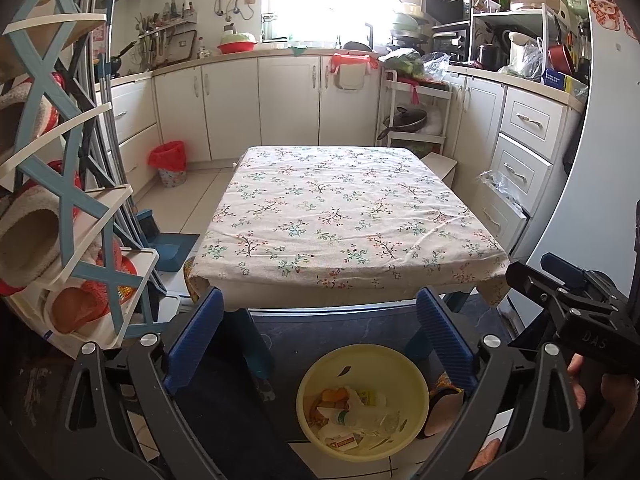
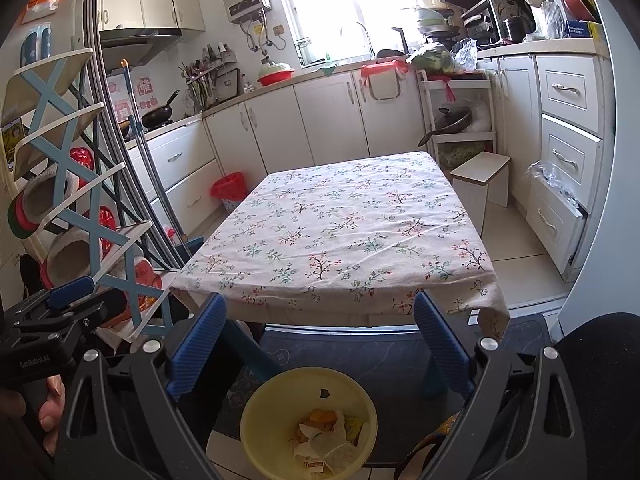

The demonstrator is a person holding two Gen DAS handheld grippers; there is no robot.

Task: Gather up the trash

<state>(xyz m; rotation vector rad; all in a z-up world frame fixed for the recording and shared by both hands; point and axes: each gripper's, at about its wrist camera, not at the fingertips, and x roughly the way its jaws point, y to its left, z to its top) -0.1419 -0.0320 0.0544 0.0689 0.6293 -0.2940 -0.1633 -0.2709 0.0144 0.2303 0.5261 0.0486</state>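
The round pale-yellow plastic bin [image 1: 362, 400] sits on the floor just near of the table with the floral cloth [image 1: 344, 216], holding wrappers, a clear plastic bottle and orange scraps [image 1: 352, 416]. The tabletop shows nothing left to pick up, so the collecting looks finished or nearly so. The left claw [image 1: 320, 344] and the right claw [image 2: 318, 344] both stand apart, carrying nothing. A blue-and-white shoe rack [image 1: 80, 208] crowds the left side.

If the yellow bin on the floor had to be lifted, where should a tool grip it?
Probably the yellow bin's thin rim, from above, one finger inside the wall and one outside. It stands upright with its mouth open; the trash lies low, leaving the upper wall bare.
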